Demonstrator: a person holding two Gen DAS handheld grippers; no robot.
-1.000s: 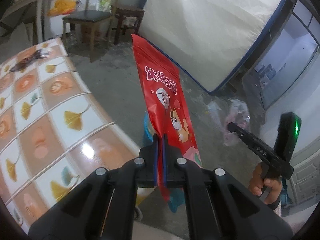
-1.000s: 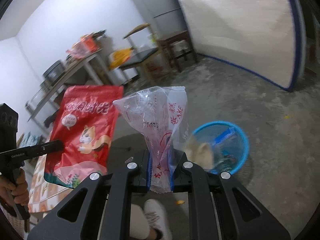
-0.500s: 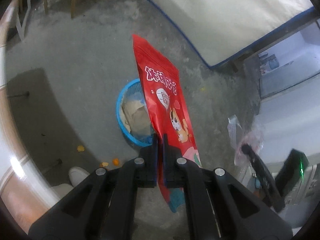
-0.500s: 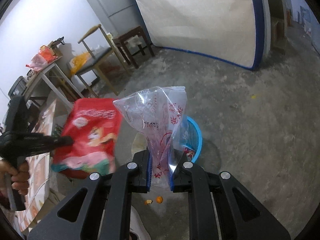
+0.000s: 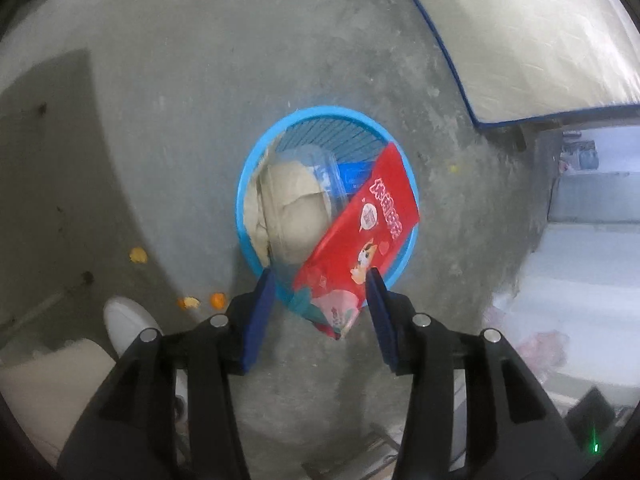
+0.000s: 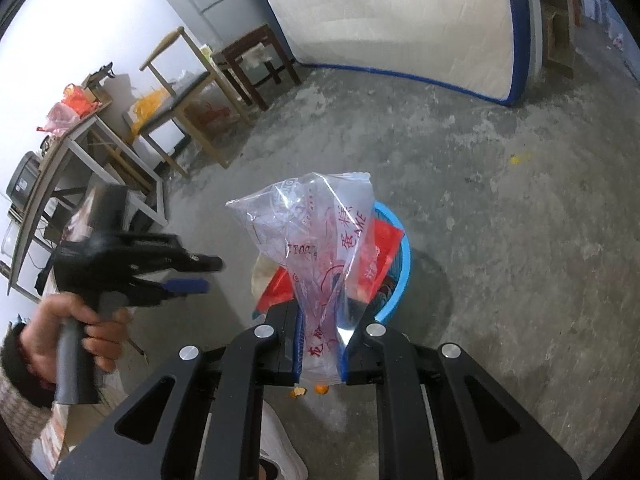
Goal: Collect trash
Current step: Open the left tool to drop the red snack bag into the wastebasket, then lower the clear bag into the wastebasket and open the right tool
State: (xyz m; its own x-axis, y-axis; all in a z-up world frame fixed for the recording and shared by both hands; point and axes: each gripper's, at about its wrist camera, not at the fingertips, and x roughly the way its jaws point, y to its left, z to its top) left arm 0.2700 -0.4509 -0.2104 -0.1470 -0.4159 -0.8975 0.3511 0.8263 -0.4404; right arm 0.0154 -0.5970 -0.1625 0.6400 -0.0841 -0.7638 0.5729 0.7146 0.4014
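Observation:
My left gripper [image 5: 320,284] is open above a blue trash basket [image 5: 250,176] on the concrete floor. A red snack bag [image 5: 360,240] lies free across the basket's near right rim, below and between my open fingers. The basket also holds beige crumpled trash [image 5: 288,204] and a clear plastic tub. My right gripper [image 6: 320,350] is shut on a clear plastic bag [image 6: 316,240] with red print, held over the same basket [image 6: 402,256]. The left gripper [image 6: 200,276] shows open in the right wrist view, left of the basket.
Orange scraps [image 5: 218,299] lie on the floor near my white shoe [image 5: 128,328]. A mattress [image 6: 400,12] leans against the far wall. Wooden chairs [image 6: 180,92] and a cluttered table [image 6: 72,136] stand at the left.
My left gripper tilted down over the basket, opened, and let go of the red snack bag, which dropped onto the basket. My right gripper moved closer over the basket with the clear bag.

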